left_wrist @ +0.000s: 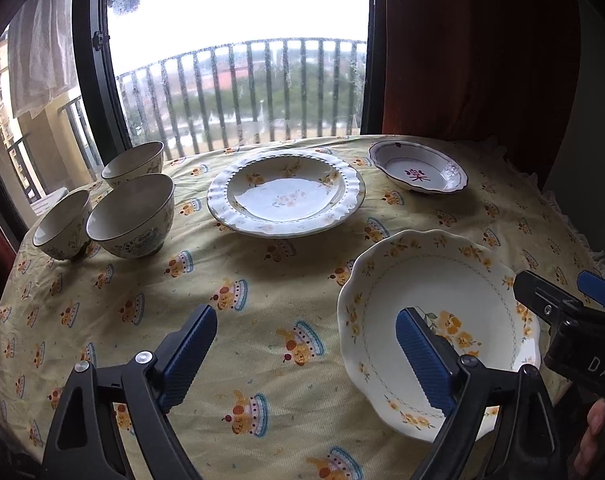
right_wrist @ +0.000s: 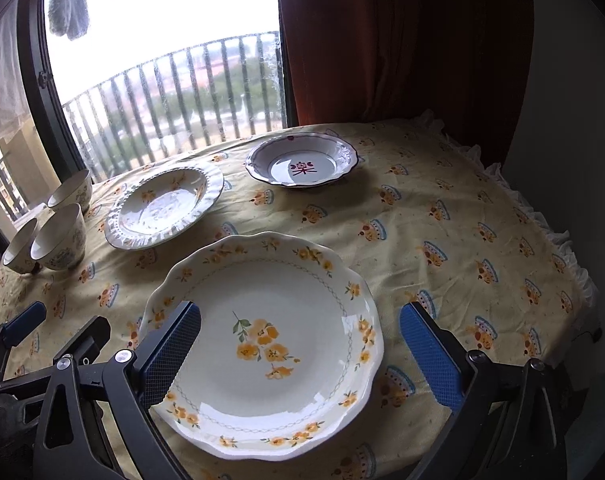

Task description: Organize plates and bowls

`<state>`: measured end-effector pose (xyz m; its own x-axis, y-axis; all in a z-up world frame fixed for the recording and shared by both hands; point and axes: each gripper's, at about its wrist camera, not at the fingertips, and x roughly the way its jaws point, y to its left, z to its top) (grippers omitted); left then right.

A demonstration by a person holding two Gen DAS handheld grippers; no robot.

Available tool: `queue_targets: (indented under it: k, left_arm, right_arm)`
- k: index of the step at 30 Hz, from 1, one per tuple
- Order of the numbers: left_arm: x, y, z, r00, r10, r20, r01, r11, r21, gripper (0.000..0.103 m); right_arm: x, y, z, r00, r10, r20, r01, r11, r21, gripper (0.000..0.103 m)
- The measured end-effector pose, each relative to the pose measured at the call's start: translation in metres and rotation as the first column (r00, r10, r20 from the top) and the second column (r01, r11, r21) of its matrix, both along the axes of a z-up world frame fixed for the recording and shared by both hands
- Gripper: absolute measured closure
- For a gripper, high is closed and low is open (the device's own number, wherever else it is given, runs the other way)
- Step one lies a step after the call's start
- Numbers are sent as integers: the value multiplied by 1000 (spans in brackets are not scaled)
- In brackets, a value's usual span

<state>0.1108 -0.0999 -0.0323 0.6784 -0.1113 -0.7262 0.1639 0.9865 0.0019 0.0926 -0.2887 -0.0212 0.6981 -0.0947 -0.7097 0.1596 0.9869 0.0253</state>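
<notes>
**Plates and bowls spread across a cake-print tablecloth, both grippers wide apart above them**

Two hand-held grippers with black frames and blue ribbed pads hover over a round table draped in a pale yellow tablecloth [left_wrist: 242, 264] printed with small cakes. The left gripper [left_wrist: 308, 356] has its jaws spread apart and holds nothing; its right finger sits over the near-left edge of a large cream scalloped plate with orange flowers [left_wrist: 454, 280], while the left finger hangs above bare cloth. The right gripper [right_wrist: 300, 354] also has its jaws spread wide, with nothing between them but the same flowered plate [right_wrist: 278, 300] lying flat on the cloth below; its left pad overlaps the plate's near-left rim in the wrist view, and whether it touches cannot be told.

Farther back, near the table's centre, rests a white deep plate with a ruffled rim and faint floral print [left_wrist: 286, 194]. Beyond it to the right, near the dark red curtain [left_wrist: 462, 48], lies a smaller white dish with a dark-edged scalloped rim and a red character in its well [left_wrist: 418, 172]. At the far left edge, three cream ceramic bowls with patterned sides [left_wrist: 132, 216] stand upright in a tight cluster, close enough that two appear to touch. A window [left_wrist: 238, 40] with a railed balcony runs behind the table.
</notes>
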Motion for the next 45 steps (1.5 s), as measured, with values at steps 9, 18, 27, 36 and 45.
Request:
queue_targets:
  k: [9, 18, 27, 36, 45]
  left_arm:
    - [29, -28, -28, 987, 98, -129, -97, 995, 17, 22]
    - [39, -48, -54, 958, 149, -245, -142, 989, 44, 33]
    - [45, -61, -63, 949, 122, -292, -108, 992, 64, 45]
    - [48, -59, -64, 940, 136, -311, -121, 990, 69, 49]
    - [47, -42, -64, 931, 165, -326, -153, 986, 60, 49]
  right_arm:
    - [51, -38, -36, 990, 69, -125, -64, 997, 47, 10]
    - [76, -50, -69, 956, 151, -252, -136, 988, 75, 21]
    - [88, -49, -84, 929, 188, -319, -166, 981, 97, 32]
    - [91, -47, -83, 924, 180, -337, -161, 983, 85, 32]
    - [86, -32, -79, 920, 179, -350, -170, 984, 55, 33]
